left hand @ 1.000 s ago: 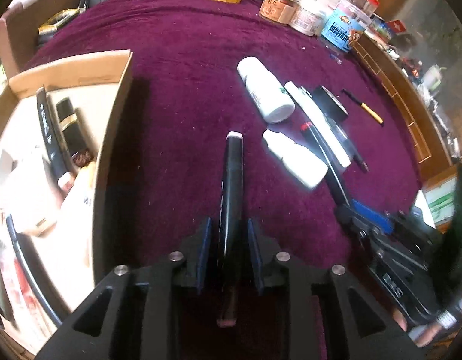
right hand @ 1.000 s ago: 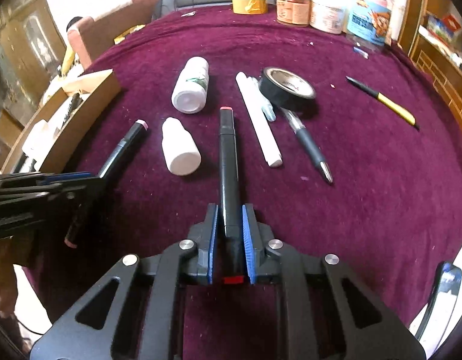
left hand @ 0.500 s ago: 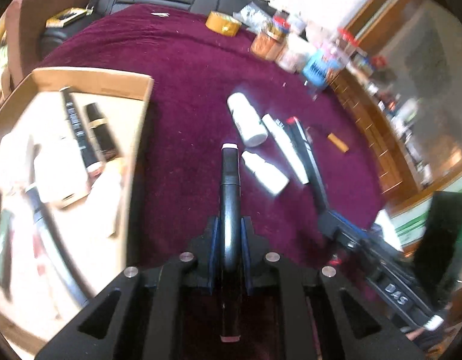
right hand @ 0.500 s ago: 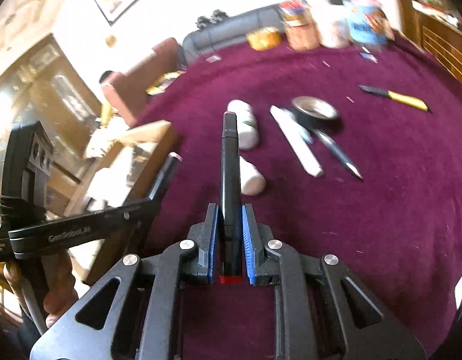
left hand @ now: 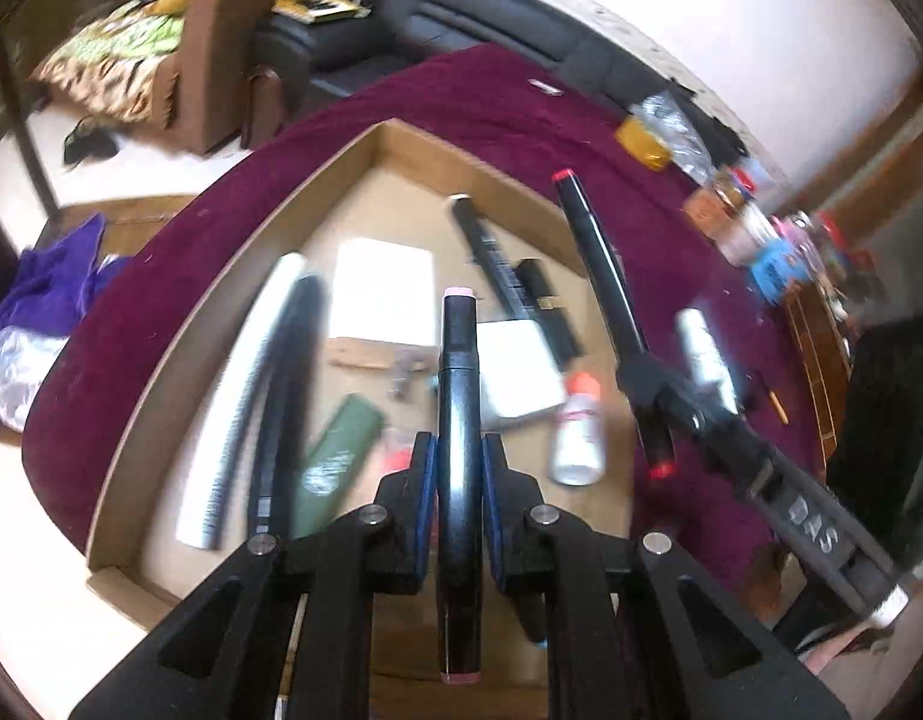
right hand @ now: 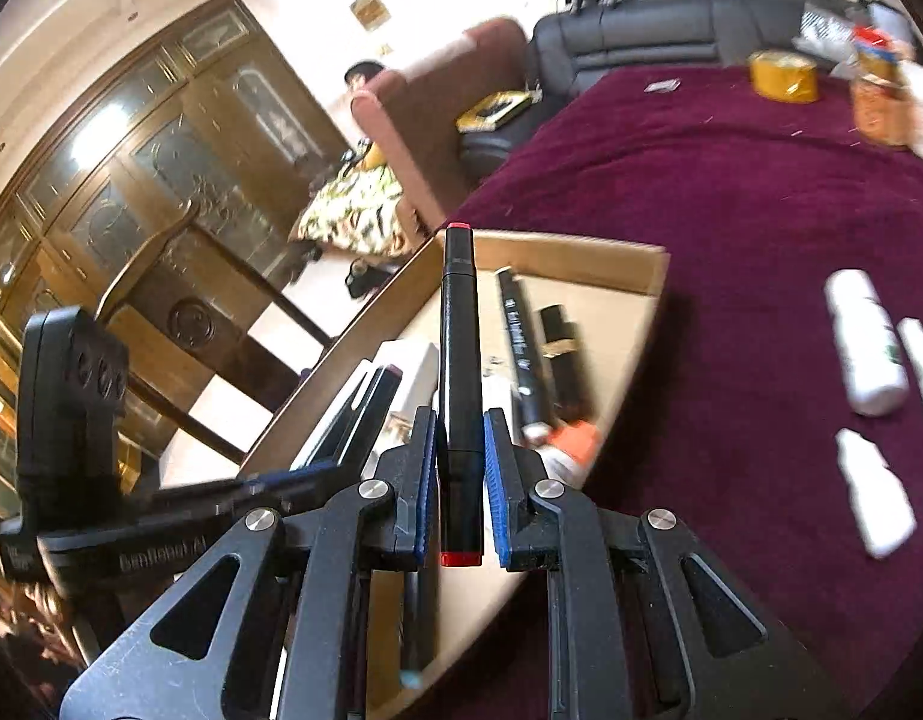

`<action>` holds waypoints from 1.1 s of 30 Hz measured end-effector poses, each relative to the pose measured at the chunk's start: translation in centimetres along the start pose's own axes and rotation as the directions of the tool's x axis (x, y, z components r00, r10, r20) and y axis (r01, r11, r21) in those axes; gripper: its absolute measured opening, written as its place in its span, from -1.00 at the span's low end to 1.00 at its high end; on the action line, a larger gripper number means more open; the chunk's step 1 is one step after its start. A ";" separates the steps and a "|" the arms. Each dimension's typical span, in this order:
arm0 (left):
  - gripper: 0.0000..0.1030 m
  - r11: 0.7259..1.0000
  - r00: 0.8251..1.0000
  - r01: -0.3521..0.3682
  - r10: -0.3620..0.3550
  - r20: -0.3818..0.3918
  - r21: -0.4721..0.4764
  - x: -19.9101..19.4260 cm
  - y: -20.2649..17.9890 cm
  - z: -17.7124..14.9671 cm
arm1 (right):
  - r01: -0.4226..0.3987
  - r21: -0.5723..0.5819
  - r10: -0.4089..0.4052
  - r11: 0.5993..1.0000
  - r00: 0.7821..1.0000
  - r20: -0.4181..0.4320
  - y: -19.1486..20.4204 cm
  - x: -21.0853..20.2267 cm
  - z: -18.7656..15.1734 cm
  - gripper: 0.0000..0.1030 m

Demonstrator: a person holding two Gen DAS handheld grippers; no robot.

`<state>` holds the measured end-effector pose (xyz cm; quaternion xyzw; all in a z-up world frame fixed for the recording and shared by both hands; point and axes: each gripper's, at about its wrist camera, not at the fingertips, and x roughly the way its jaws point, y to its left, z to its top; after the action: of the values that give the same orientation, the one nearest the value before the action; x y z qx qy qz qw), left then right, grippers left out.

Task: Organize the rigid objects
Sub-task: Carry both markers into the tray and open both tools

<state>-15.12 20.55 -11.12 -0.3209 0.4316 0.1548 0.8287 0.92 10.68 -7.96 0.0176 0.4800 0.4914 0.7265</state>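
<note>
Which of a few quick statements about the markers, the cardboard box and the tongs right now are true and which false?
1. Each tongs grips a black marker. True: left tongs hold the pink-capped marker, right tongs the red-capped marker.
2. The cardboard box is empty. False: it already holds pens, white boxes and a bottle.
3. The cloth is green. False: it is dark red.
4. White bottles lie outside the box. True.

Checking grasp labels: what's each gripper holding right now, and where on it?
Left gripper clamps the pink-tipped marker around its lower-middle barrel. Right gripper clamps the red-tipped marker low on its barrel, near the rear cap.
</note>
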 end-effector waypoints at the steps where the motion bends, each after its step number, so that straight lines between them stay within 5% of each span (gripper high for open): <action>1: -0.75 1.000 1.000 0.002 -0.002 -0.003 -0.007 0.2 0.5 0.0 | 0.010 -0.006 -0.010 1.000 1.000 -0.009 0.1 0.9 0.2 -0.69; 10: -0.75 1.000 0.999 -0.028 0.028 0.019 -0.003 1.1 0.6 -0.1 | 0.064 -0.007 -0.064 0.998 0.995 -0.073 0.0 4.8 1.1 -0.69; 22: -0.72 0.999 0.998 -0.019 0.018 0.056 0.026 1.4 0.2 -0.6 | 0.055 -0.027 -0.057 0.998 0.995 -0.080 0.2 4.9 1.2 -0.67; 25: -0.69 0.999 0.998 -0.029 0.027 0.055 0.035 1.4 0.2 -0.6 | 0.009 -0.001 -0.009 1.000 0.998 -0.059 -0.5 4.0 1.2 -0.40; 27: -0.50 0.999 0.997 -0.040 0.038 0.062 0.033 1.3 0.2 -0.6 | -0.004 0.018 0.004 1.000 1.000 -0.031 -0.9 3.2 1.1 0.00; 29: -0.24 0.999 0.996 -0.043 0.041 0.078 0.023 1.2 0.4 -0.7 | -0.022 0.029 0.022 0.999 1.000 -0.004 -1.3 2.2 1.1 0.00; 33: -0.22 0.998 0.994 -0.054 0.053 0.100 0.010 0.5 0.4 -0.6 | -0.085 0.042 0.083 0.996 0.996 0.038 -2.0 -0.4 0.8 0.00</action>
<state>-15.43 20.39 -11.92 -0.2960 0.3991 0.1901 0.8468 2.89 9.71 -8.25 0.0625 0.4761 0.5105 0.7134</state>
